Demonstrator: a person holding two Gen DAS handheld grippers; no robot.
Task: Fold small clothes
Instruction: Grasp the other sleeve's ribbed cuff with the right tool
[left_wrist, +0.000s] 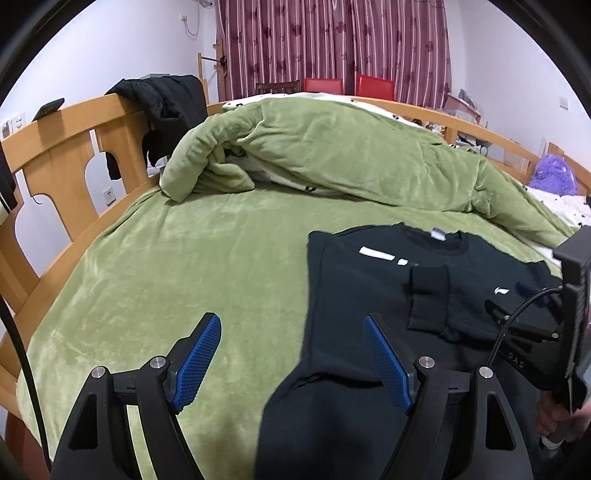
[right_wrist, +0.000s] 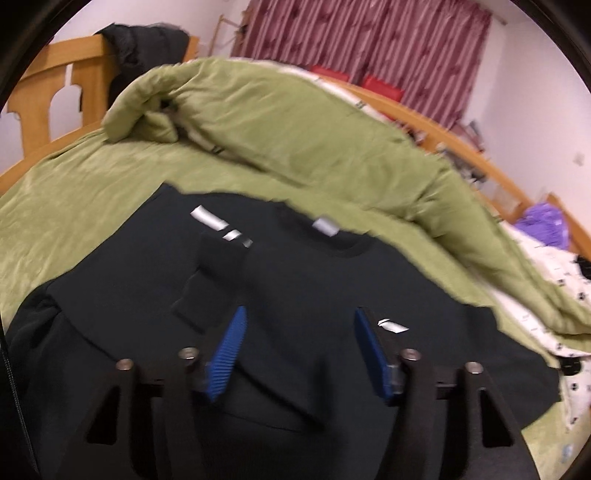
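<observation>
Black sweatshirt (right_wrist: 295, 280) flat beneath the open right hand-held gripper (right_wrist: 299, 328).

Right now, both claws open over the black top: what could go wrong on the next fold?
1. One sleeve is already folded across the black top; a careless pinch could drag it out of place.
2. The left claw straddles the top's edge, one finger over the green blanket, so it might catch blanket along with cloth.
3. The right claw hangs over mid-chest; the view is blurred, so where it will grip is uncertain.
</observation>
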